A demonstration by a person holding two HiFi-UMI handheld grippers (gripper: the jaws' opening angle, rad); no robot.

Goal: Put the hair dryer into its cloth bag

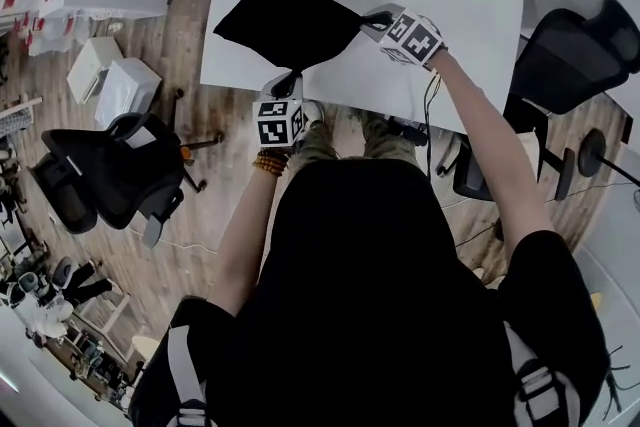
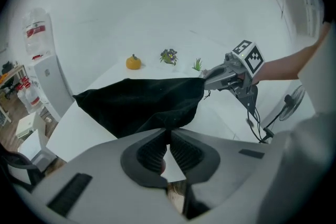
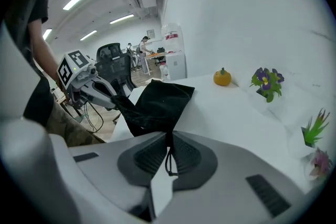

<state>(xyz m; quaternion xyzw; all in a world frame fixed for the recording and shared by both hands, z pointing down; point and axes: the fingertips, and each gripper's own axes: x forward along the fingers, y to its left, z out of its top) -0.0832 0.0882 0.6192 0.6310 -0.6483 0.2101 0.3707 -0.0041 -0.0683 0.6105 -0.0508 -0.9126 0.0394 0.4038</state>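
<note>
Head view: left gripper (image 1: 290, 77), right gripper (image 1: 368, 21) clamp one cloth bag (image 1: 285, 15).

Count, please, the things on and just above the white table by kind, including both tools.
black cloth bag: 1
small orange pumpkin: 1
small plants: 3
tools, left tool and right tool: 2
total: 7

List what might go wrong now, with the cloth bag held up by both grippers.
1. The left gripper and right gripper each pinch only a thin fold of the cloth bag; the cloth may slip free.
2. The left gripper's corner is at the table's near edge, so a slip might send the bag to the floor.
3. The drawstring hangs between the right gripper's jaws; tugging it might cinch the mouth shut.
</note>
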